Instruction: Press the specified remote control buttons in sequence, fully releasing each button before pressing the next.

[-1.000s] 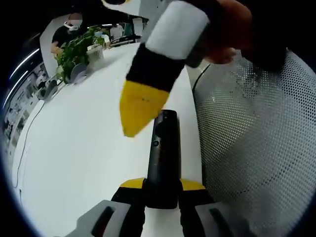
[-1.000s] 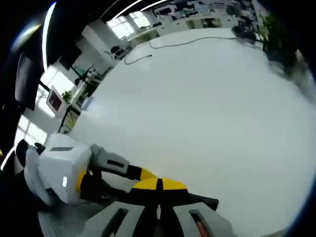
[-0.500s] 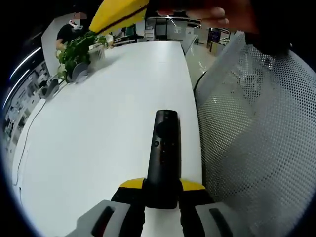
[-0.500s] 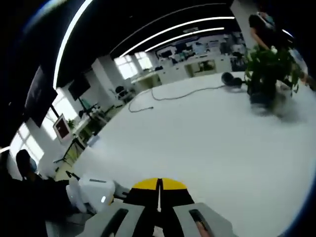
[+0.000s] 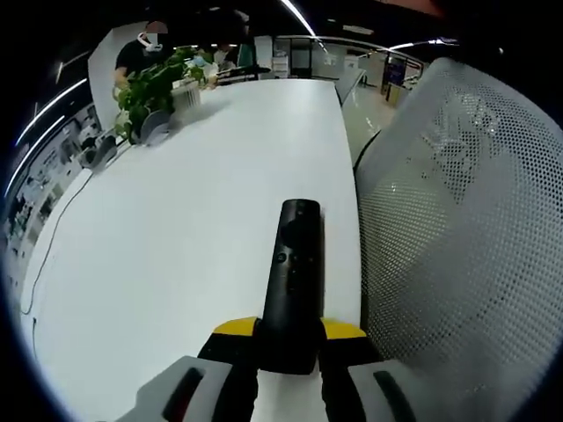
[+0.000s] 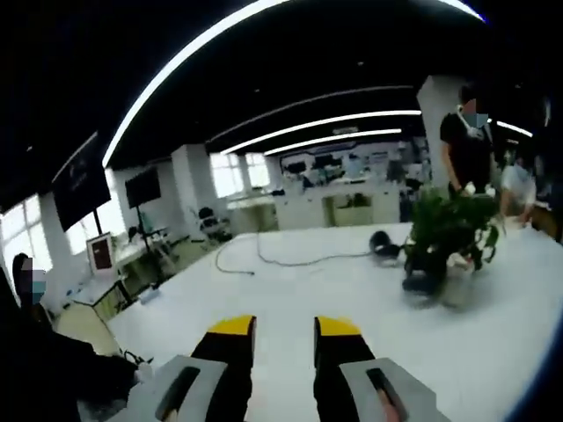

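A black remote control lies lengthwise between the jaws of my left gripper, which is shut on its near end. The remote points away over the white table, its small round buttons facing up. My right gripper is raised well above the table, its yellow-tipped jaws standing apart with nothing between them.
A white mesh chair back stands close on the right of the remote. A potted plant sits far along the table, with a cable and a dark round object near it. People stand by the plant.
The right gripper has lifted out of the left gripper view and tilted up from the table toward the room. Its jaws, shut before, now stand apart. The left gripper still holds the remote.
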Tool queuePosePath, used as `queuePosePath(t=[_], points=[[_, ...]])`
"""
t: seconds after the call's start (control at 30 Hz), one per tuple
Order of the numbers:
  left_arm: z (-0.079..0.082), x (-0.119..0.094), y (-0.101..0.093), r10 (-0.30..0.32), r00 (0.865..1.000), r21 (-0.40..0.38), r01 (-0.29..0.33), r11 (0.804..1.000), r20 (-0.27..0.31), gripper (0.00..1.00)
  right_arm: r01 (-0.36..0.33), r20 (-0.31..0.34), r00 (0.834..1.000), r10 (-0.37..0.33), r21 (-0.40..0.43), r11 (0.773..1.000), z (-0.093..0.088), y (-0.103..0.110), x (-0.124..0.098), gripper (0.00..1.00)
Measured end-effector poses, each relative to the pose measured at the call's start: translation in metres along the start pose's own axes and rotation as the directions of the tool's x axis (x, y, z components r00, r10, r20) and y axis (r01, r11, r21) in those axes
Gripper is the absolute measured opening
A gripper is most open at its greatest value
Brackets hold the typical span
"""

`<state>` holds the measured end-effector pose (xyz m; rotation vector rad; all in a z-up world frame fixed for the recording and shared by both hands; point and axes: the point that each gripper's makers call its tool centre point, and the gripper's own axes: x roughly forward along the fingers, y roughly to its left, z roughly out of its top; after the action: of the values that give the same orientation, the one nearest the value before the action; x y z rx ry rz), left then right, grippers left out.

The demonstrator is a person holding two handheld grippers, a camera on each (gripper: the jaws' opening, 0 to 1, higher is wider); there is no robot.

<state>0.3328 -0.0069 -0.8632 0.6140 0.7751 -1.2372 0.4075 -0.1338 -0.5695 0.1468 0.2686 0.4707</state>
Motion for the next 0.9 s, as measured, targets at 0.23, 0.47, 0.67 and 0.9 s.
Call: queuePosePath(t=[0.23,0.47,0.67,0.9], points=[[-0.001,-0.001,0.0,0.038,0.999,-0.023,-0.038,0.999,0.017,0.25,0.08,0.098,0.992,-0.077,-0.031,0.996,0.015,-0.021,-0.028,0.56],[-0.001,-0.002,0.001,0.045,0.999,-0.053,-0.044,0.998,0.021,0.25,0.152,0.15,0.978,-0.147,-0.025,0.988,0.005,-0.036,-0.053,0.79],[-0.001,-0.001,0.001,0.044,0.999,-0.059,-0.043,0.997,0.019,0.25,0.225,0.173,0.961,-0.216,-0.034,0.974,-0.016,-0.04,-0.064,0.97],[-0.001,-0.001,0.001,0.043,0.999,-0.055,-0.043,0.998,0.008,0.25,0.225,0.164,0.964,-0.211,-0.071,0.972,-0.034,-0.037,-0.063,0.99]])
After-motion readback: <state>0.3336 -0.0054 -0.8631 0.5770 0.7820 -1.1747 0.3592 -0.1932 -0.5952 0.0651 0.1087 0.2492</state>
